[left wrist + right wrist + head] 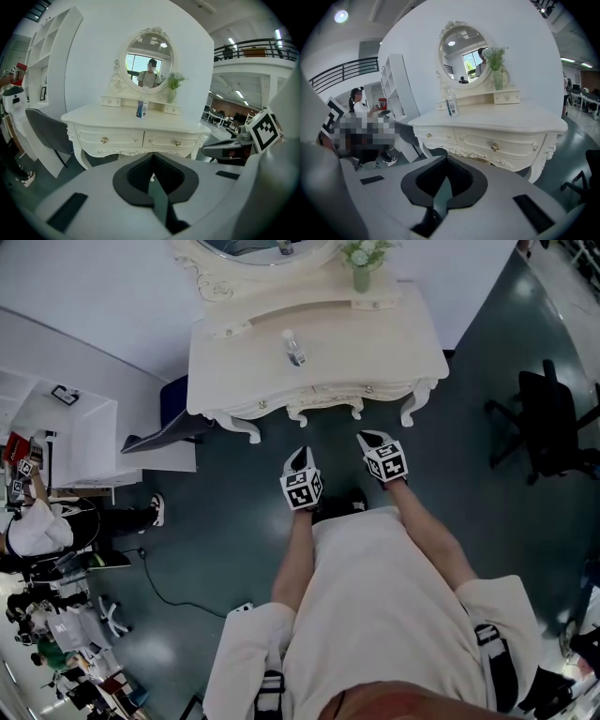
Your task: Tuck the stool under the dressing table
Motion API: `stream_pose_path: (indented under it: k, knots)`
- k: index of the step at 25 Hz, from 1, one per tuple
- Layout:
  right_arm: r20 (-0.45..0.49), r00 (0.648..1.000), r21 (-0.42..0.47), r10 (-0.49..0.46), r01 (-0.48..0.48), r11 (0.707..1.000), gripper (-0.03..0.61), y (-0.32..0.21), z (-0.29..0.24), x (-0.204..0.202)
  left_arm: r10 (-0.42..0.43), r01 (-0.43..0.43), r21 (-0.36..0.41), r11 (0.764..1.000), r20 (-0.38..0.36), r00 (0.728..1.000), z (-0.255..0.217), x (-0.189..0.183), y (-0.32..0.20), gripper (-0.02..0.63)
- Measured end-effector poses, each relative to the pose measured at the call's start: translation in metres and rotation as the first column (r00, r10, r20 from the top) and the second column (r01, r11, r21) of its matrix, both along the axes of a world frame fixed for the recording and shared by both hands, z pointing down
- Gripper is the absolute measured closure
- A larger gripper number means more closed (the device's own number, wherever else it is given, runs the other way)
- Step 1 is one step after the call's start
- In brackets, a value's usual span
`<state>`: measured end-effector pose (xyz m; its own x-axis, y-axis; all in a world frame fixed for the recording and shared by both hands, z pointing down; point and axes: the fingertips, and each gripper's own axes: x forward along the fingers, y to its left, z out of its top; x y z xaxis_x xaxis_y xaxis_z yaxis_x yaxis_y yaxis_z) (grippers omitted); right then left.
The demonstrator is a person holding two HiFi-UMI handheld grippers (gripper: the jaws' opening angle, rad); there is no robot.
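While shut, the left gripper [301,454] and right gripper [367,438] face the dressing table [361,348].

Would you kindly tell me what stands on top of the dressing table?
A small bottle, a vase of flowers and a round mirror; what the drawers hold is hidden.

Head view peers steeply down on the dressing table [375,343] from above. Left gripper view sits low and close, facing its front squarely; right gripper view looks in from the right, slanted. All three share the tabletop bottle [294,349].
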<state>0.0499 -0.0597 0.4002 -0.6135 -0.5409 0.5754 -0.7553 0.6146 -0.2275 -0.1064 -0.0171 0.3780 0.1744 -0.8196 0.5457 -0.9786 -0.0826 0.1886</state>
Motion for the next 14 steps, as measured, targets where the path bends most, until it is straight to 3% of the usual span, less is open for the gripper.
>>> stream_pose_path:
  k: [14]
  knots:
    - [0.012, 1.000, -0.013, 0.022, -0.022, 1.000, 0.535, -0.009, 0.005, 0.005, 0.030, -0.030, -0.020, 0.999, -0.005, 1.000, 0.003, 0.006, -0.017, 0.598]
